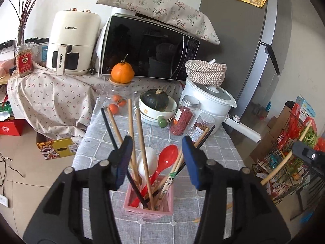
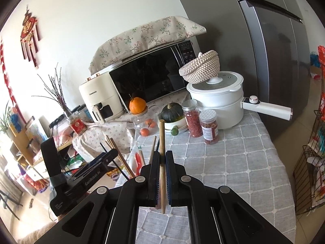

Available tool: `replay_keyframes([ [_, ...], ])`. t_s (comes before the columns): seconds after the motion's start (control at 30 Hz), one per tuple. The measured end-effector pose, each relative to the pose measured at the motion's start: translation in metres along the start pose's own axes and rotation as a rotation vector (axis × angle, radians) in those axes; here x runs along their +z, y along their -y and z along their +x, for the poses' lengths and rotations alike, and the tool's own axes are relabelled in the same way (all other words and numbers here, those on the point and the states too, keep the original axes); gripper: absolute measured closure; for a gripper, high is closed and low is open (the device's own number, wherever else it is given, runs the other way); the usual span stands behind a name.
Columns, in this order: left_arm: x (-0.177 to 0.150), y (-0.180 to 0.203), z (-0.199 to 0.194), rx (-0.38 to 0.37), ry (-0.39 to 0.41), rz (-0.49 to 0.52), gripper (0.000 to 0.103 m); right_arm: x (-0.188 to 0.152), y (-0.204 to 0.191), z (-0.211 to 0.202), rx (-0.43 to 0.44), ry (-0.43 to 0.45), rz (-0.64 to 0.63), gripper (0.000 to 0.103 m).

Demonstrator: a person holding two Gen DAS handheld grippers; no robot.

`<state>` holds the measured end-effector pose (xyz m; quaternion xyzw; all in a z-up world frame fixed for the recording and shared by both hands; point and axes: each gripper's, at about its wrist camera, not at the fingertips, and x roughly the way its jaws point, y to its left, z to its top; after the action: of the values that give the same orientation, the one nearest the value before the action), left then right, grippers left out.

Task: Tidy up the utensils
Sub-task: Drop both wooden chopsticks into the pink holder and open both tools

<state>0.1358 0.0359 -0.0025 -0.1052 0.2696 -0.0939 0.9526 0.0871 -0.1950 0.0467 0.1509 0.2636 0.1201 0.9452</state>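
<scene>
A pink utensil holder [image 1: 149, 202] stands on the grey checked tablecloth [image 1: 213, 152]. It holds several wooden and black chopsticks [image 1: 142, 142], a red spoon [image 1: 162, 162] and a white spoon [image 1: 147, 158]. My left gripper [image 1: 156, 160] is open, its jaws on either side of the holder's contents and above it. My right gripper [image 2: 161, 162] is shut on a single wooden chopstick [image 2: 161, 142], held upright. That gripper also shows at the right edge of the left wrist view [image 1: 308, 154] with the chopstick [image 1: 284, 158]. The left gripper shows in the right wrist view [image 2: 91, 166].
Behind the holder stand a bowl with a dark squash [image 1: 156, 101], two jars [image 1: 185, 116], a white pot [image 1: 211, 101] with a woven basket on it, a glass jar with an orange [image 1: 121, 73], a microwave [image 1: 146, 48] and an air fryer [image 1: 73, 42]. A wire rack [image 1: 284, 162] stands right.
</scene>
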Motion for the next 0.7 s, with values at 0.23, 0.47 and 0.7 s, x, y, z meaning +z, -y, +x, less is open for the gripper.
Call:
replay_keyframes([
  [0.23,-0.004,-0.021,-0.02,0.094,-0.053,0.034,0.022,0.011,-0.025,0.007,0.067,0.078,0.008,0.098],
  [0.47,-0.018,-0.043,-0.013,0.14,-0.146,0.075,0.022,0.008,-0.044,0.038,0.092,0.085,-0.006,0.098],
  [0.7,-0.023,-0.05,-0.011,0.141,-0.182,0.095,0.022,-0.006,-0.052,0.073,0.083,0.046,-0.01,0.098],
])
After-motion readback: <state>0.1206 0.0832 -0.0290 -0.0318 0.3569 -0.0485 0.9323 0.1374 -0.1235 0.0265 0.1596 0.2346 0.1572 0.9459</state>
